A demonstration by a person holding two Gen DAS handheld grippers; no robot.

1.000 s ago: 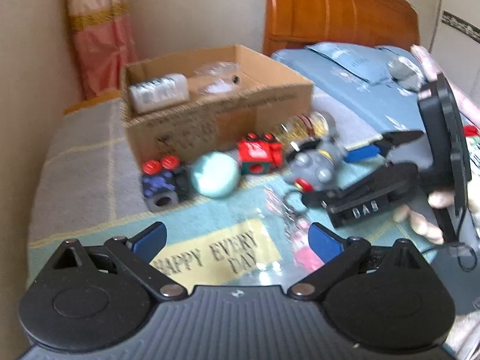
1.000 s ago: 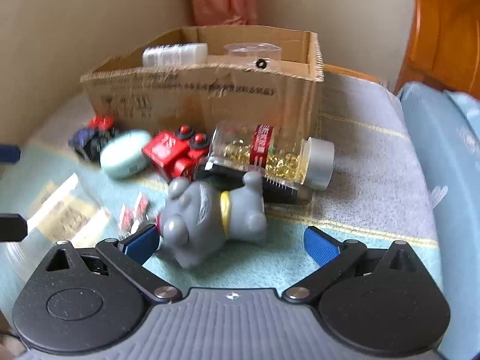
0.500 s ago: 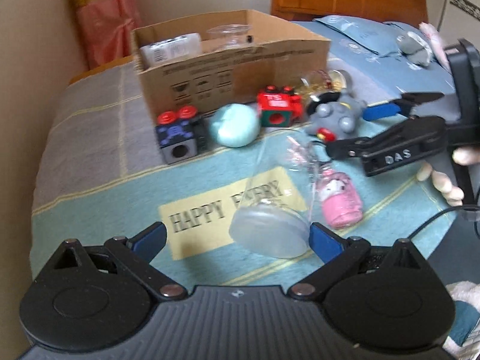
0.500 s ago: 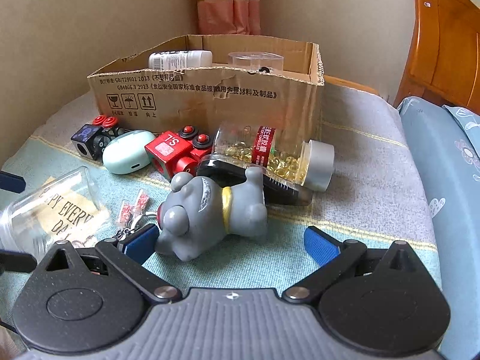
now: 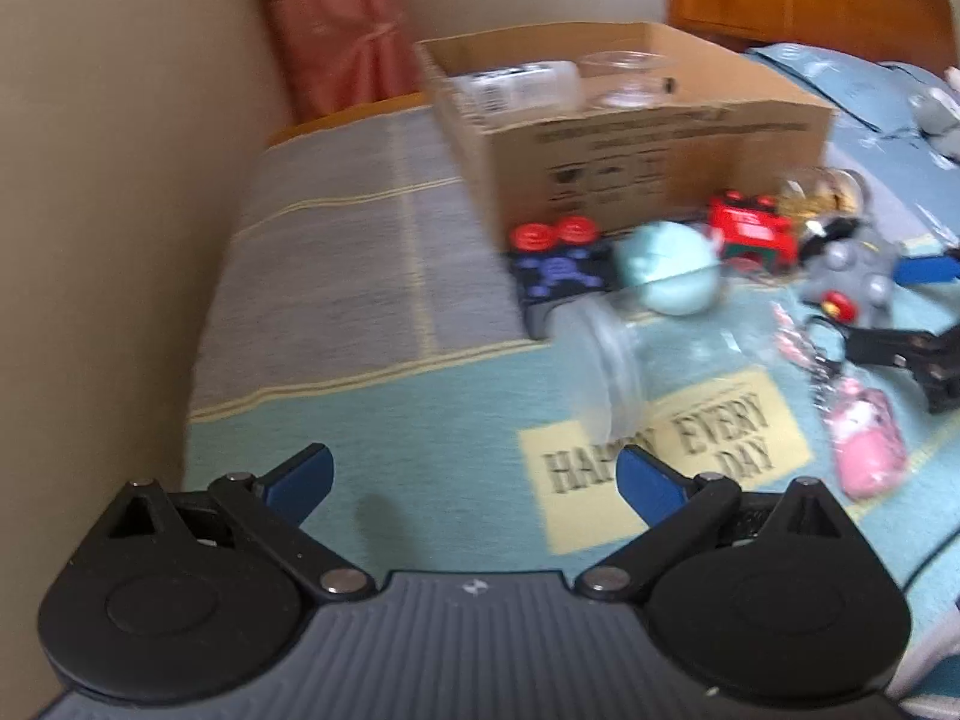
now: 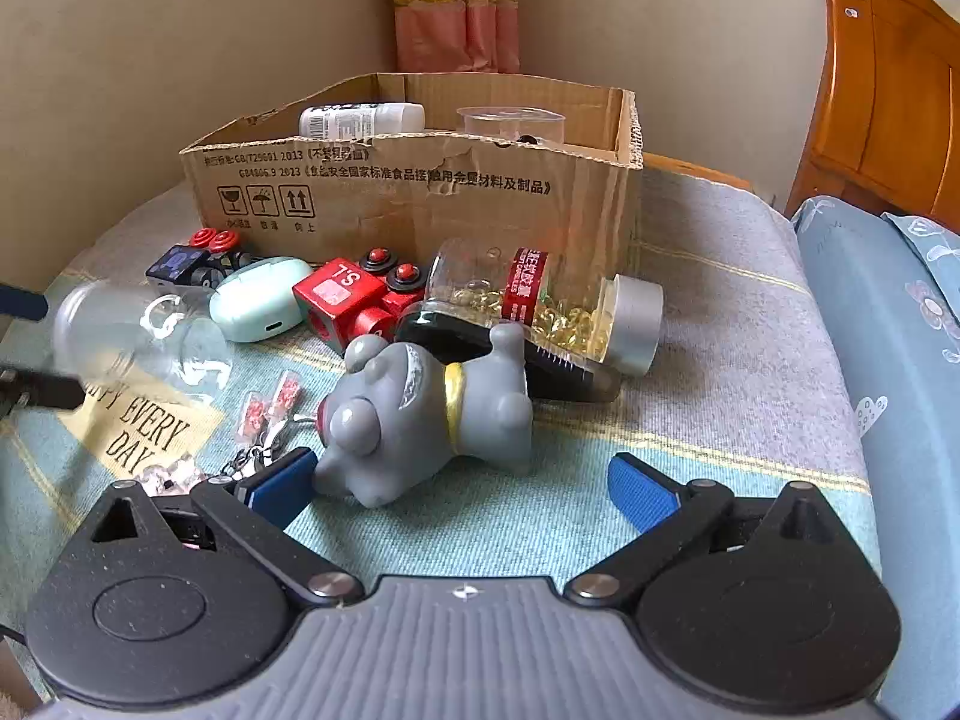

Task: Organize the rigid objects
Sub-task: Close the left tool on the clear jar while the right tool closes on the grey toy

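A cardboard box stands at the back with a white bottle and a clear cup inside. In front lie a clear jar, mint case, red cube toy, black cube toy, capsule bottle, black comb and grey dog figure. My right gripper is open just before the dog, its left fingertip beside the dog's head. My left gripper is open and empty; the clear jar lies ahead of its right fingertip.
A pink keychain and small charms lie on the teal "HAPPY EVERY DAY" mat. A beige wall runs along the left. A wooden headboard and blue bedding are on the right.
The left gripper swung left and the view is blurred; the clear jar now lies farther ahead and to the right of it. The right gripper has barely moved.
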